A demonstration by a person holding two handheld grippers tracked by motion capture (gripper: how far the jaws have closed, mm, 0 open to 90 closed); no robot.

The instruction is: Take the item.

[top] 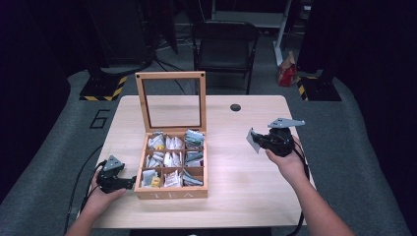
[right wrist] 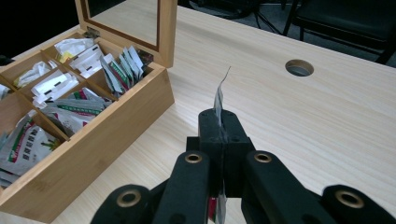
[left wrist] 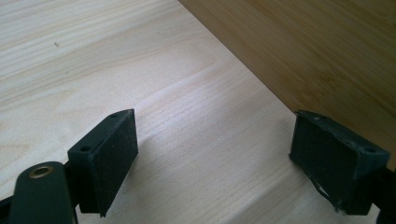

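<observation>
Gleaming silvery tea sachet [right wrist: 218, 100], edge-on

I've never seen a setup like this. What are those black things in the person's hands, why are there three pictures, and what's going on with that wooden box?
A person sits at a table with a hand-held claw in each hand; there is no robot arm. One picture comes from a camera above, looking down. The other two come from small cameras riding on each claw, looking along its black jaws.

On the table stands a wooden tea box, lid up, its compartments full of tea packets. The left claw rests on the table beside the box's left wall, jaws open, holding nothing. The right claw is lifted above the table to the right of the box, jaws shut on a single packet, seen edge-on in its own camera.
</observation>
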